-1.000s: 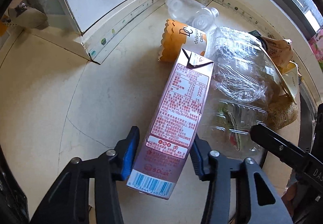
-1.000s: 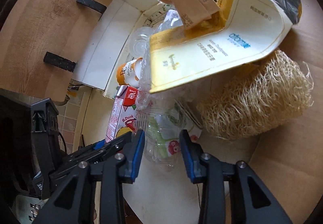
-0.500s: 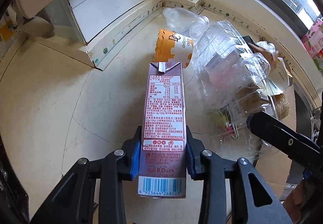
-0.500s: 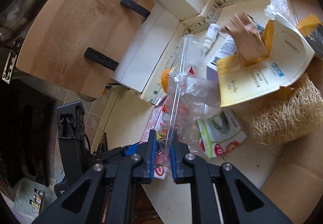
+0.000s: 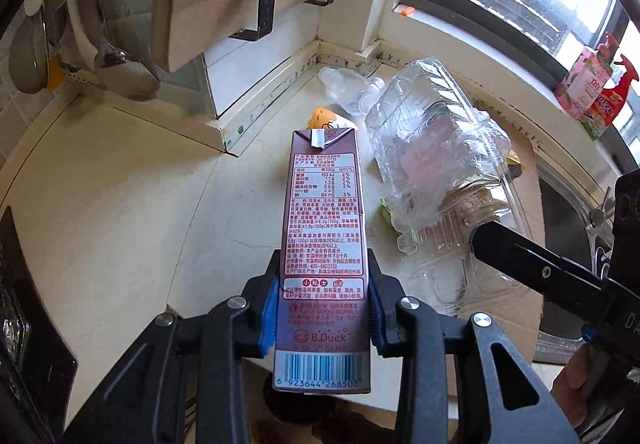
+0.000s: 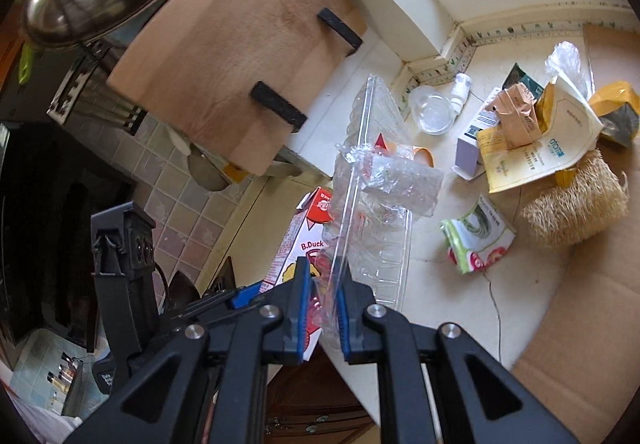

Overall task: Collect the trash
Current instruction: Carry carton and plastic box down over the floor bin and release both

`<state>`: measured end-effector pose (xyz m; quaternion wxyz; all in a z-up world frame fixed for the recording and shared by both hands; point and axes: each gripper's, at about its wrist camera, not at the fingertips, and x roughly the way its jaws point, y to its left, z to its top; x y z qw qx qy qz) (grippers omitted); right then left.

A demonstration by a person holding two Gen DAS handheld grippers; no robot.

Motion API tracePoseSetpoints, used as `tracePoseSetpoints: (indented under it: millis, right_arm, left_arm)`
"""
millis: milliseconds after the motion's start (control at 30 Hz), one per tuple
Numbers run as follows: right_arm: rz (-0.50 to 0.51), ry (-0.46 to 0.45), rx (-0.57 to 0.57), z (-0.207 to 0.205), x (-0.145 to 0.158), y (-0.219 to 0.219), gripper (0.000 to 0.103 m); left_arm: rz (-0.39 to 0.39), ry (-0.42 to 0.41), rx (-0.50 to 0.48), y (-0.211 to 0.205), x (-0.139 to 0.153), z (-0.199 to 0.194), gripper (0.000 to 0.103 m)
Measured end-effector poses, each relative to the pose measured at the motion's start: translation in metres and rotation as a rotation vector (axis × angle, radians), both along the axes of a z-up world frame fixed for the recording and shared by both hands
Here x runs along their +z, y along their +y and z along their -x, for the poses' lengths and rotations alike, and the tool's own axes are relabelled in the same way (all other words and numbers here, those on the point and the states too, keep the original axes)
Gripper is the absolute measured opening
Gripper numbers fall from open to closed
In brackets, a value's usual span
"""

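Above the cream stone countertop (image 5: 120, 204), the left gripper (image 5: 322, 308) pinches a tall maroon B.Duck drink carton (image 5: 323, 236) by its lower sides, blue pads pressed flat against both faces. The carton is held clear of the countertop, nutrition panel toward the camera, barcode end nearest the hand.

The right gripper (image 6: 323, 308) is pressed together on the thin edge of a crumpled clear plastic clamshell container (image 6: 372, 196), which stands up from the jaws, off the countertop. In the left wrist view the same container (image 5: 436, 180) hangs just beside the carton, on the window side.

Still lying on the countertop, toward its back corner: a clear plastic bottle (image 5: 346, 92) on its side, and an orange paper cup (image 5: 326, 118) partly hidden behind the carton. Further along the countertop, toward the cardboard sheet (image 6: 580, 324): a small green-and-white printed packet (image 6: 478, 240), a tan fibrous loofah (image 6: 576, 204), a yellow-and-white paper envelope (image 6: 536, 148) with a crushed brown paper bag (image 6: 516, 116) on it, and a small white-and-lilac box (image 6: 470, 152).

Over the countertop a wooden cutting board (image 6: 236, 56) rests in black brackets against the wall.
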<state>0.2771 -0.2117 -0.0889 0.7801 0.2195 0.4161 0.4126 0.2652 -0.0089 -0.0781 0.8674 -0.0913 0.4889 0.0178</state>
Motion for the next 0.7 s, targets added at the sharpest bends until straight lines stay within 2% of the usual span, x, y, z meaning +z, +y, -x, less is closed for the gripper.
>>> tracePoseSetpoints:
  millis: [267,367,533,700]
  right_arm:
    - [0.067,-0.109,-0.077,0.107,0.028,0.000,0.012]
    - [0.091,-0.107,-0.131,0.147,0.027,0.003,0.012]
    - [0.147,-0.132,-0.197,0.216,0.027,0.007,0.012]
    - [0.181,-0.098,-0.243,0.270,0.013,0.008,0.012]
  left_arm:
    - [0.008,-0.089,-0.162,0.001,0.035,0.085,0.034]
    - [0.025,-0.090,-0.211,0.006,0.040,0.115,0.034]
    - [0.051,-0.092,-0.302,0.013,0.039,0.163,0.034]
    - [0.063,-0.064,-0.391,0.008,0.026,0.201,0.034]
